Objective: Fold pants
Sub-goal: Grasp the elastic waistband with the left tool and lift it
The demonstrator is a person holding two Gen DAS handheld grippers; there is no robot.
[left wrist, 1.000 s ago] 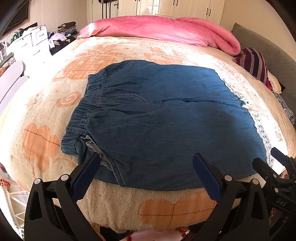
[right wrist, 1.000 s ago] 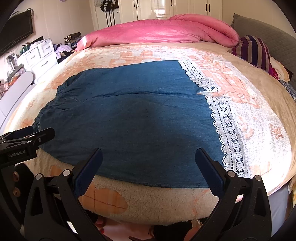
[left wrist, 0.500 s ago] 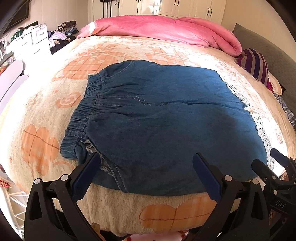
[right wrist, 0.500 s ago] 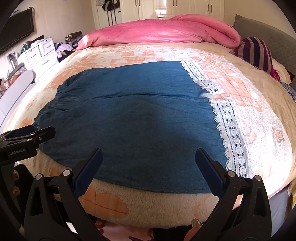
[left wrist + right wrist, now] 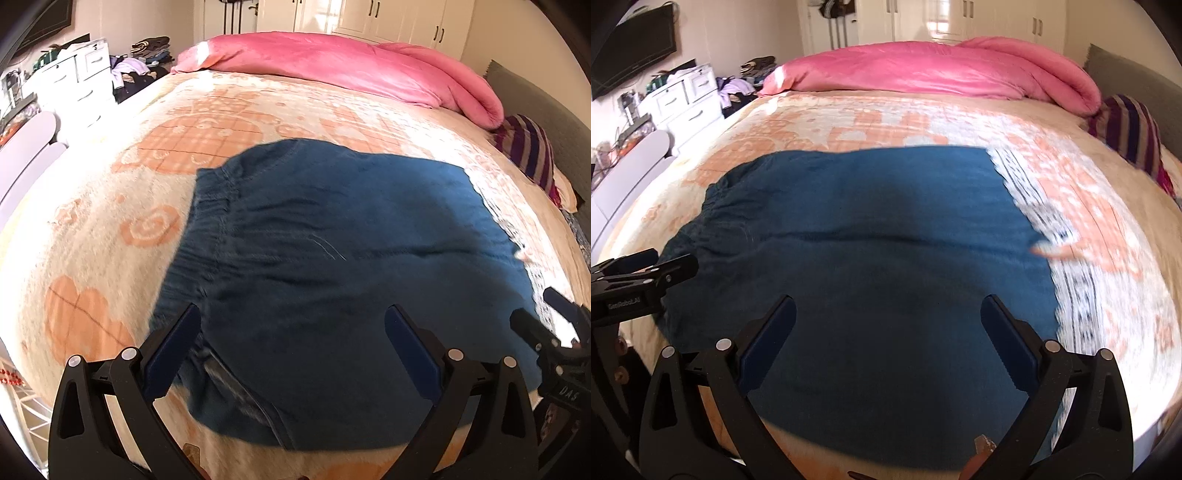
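Blue denim pants [image 5: 332,258] lie flat on the bed, elastic waistband at the left [image 5: 199,221], white lace hem [image 5: 1071,295] at the right. My left gripper [image 5: 291,332] is open and empty above the near waist end. My right gripper [image 5: 886,325] is open and empty above the near edge of the pants [image 5: 868,240], closer to the lace hem. The right gripper also shows at the right edge of the left wrist view [image 5: 554,325]; the left one shows at the left edge of the right wrist view [image 5: 635,273].
The pants rest on a cream and orange blanket [image 5: 166,155]. A pink duvet [image 5: 332,70] lies along the far side. A striped pillow [image 5: 532,155] is at the right. White drawers [image 5: 679,99] and clutter stand left of the bed.
Both grippers have moved forward and lower toward the pants, which now fill more of each view. Both stay open. The pants have not moved.
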